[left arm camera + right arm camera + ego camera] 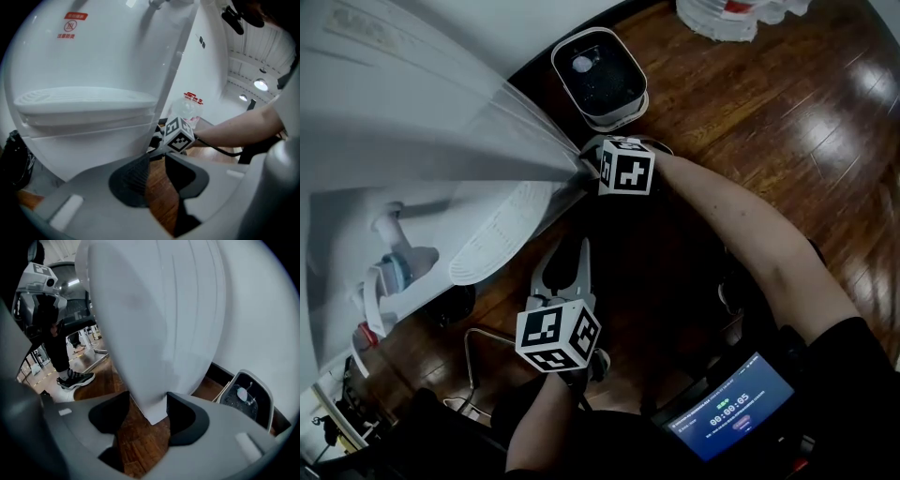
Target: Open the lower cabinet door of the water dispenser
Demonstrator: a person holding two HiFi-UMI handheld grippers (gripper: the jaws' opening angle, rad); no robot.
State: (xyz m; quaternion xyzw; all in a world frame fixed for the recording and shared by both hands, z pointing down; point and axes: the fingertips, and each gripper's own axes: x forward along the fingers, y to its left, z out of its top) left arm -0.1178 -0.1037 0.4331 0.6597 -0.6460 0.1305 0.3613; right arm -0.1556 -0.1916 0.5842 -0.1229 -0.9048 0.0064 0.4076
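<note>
The head view is unevenly lit: glare streaks the wooden floor [853, 84] at upper right, the white water dispenser [412, 131] looks washed out, and the lower half sinks into shadow around a glowing screen [733, 410]. Both gripper views bend and darken at the corners. Ceiling lamps [260, 84] shine in the left one, and near surfaces seem slightly soft.

The right gripper [587, 157], on an arm stretched forward and angled down, has its jaws spread wide around the lower corner of the water dispenser's cabinet door [154, 343]. The left gripper [570, 251] hangs short of that door, nearer the person, tilted down, jaws apart on nothing.
</note>
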